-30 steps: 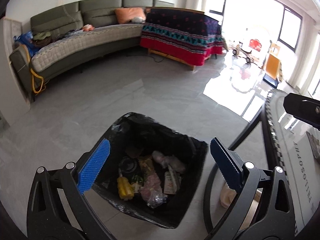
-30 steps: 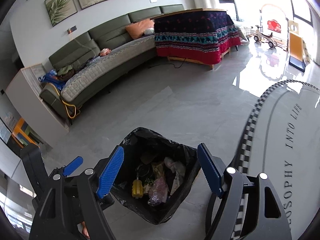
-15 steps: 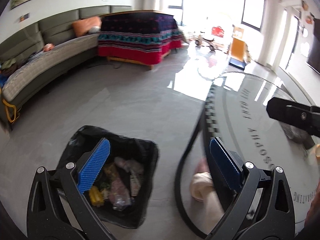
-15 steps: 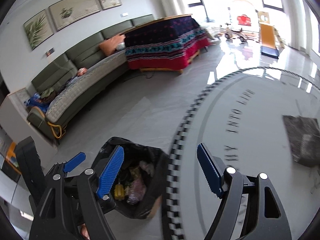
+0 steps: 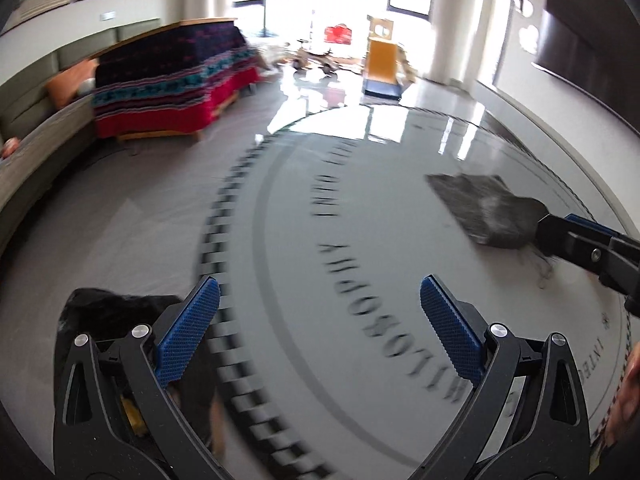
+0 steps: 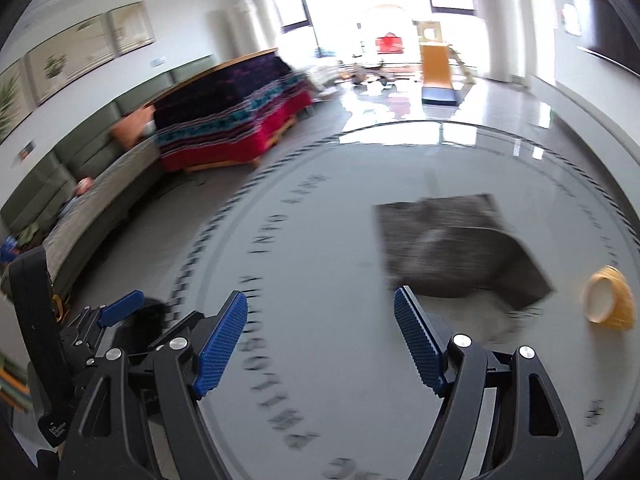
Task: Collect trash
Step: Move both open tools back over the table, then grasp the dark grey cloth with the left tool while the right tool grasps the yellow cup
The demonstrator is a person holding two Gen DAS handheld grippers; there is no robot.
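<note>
My left gripper (image 5: 320, 320) is open and empty over the round glass table (image 5: 380, 200). My right gripper (image 6: 320, 332) is open and empty over the same table (image 6: 320, 240). A dark grey crumpled cloth (image 6: 452, 244) lies on the table ahead of the right gripper; it also shows in the left wrist view (image 5: 484, 208). A small yellow cup (image 6: 610, 300) lies on its side at the table's right. The black-lined trash bin (image 5: 104, 320) stands on the floor at lower left, partly hidden behind my left finger; in the right wrist view only a dark edge of the bin (image 6: 148, 320) shows.
A green sofa (image 6: 80, 184) runs along the left wall. A table draped in a red and dark patterned cloth (image 5: 172, 76) stands beyond it. An orange toy slide (image 6: 436, 68) is near the bright windows. The right gripper's body (image 5: 588, 248) shows in the left wrist view.
Both grippers have swung right, away from the trash bin and over the glass table. The grey cloth and yellow cup have come into view. Both stay open.
</note>
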